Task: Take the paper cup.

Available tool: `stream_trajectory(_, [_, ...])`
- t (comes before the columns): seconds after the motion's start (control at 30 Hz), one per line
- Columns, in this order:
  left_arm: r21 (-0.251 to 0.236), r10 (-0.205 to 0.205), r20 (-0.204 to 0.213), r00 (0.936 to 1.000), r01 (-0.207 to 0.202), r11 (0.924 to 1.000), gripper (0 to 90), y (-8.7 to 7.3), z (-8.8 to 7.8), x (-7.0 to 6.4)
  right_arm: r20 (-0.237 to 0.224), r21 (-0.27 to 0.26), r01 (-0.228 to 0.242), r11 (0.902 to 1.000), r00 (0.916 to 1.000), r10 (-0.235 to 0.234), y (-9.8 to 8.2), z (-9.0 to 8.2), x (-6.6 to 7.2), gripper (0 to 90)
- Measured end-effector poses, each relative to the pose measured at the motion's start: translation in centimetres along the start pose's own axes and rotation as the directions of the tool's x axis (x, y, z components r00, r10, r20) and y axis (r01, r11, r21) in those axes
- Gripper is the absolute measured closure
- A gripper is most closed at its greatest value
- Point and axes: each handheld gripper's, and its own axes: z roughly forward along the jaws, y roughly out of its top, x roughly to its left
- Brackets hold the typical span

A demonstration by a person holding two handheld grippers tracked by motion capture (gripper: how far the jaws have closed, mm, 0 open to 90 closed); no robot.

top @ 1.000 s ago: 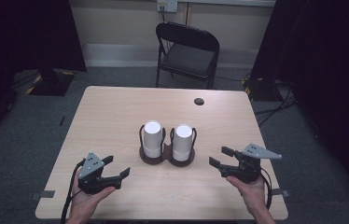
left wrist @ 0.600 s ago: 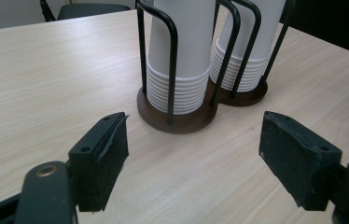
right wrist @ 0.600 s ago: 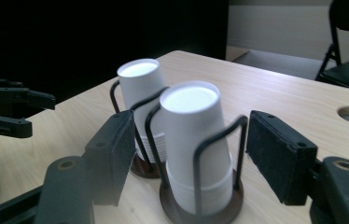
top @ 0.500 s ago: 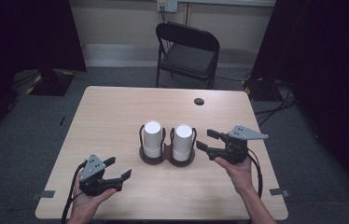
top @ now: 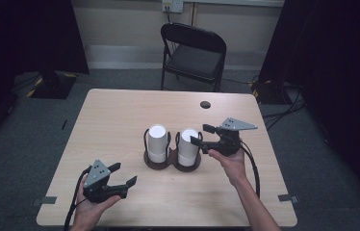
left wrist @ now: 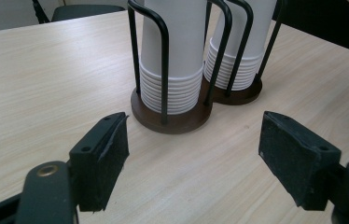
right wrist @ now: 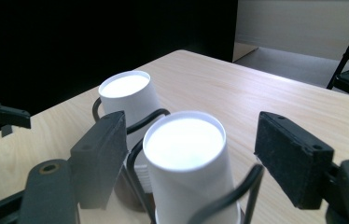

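Right gripper (top: pixel 200 135) at right cup stack (top: pixel 188 147), mid-table in wire holder (top: pixel 171 161); jaws apart, just opening, straddling top cup. Paper cup light, crushable: pinch sidewall gently. Left gripper (top: pixel 122 174) jaws apart.

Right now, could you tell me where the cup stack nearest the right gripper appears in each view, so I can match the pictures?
High view: the right cup stack stands right of table centre, just left of the right gripper.
Left gripper view: upper right, behind the other stack.
Right gripper view: bottom centre, between the open jaws.
Shared landmark: the black wire holder around both stacks.
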Motion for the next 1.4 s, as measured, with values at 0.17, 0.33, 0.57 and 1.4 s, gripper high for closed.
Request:
stream_trajectory(0.17, [0.001,0.0,0.009,1.0,0.0,1.0,24.6,0.0,-0.1,0.0,-0.016,0.008,0.004,1.0,0.9999,-0.003,0.1,1.4,0.1,25.3])
stream_trajectory(0.33, [-0.006,0.0,0.01,0.9999,0.0,1.0,25.7,0.0,-0.1,0.0,-0.032,0.035,0.022,0.9992,0.9993,-0.021,-0.3,2.7,0.3,24.6])
stream_trajectory(0.57, [-0.004,-0.002,0.006,1.0,0.002,1.0,25.6,0.0,-0.2,0.1,-0.014,0.047,0.033,0.9983,0.9994,-0.033,-0.6,3.2,0.2,23.4])
stream_trajectory(1.4, [-0.007,-0.003,-0.008,1.0,0.003,1.0,26.7,0.0,-0.2,0.1,0.035,0.126,0.13,0.9835,0.9901,-0.136,-1.2,4.1,0.5,32.9])
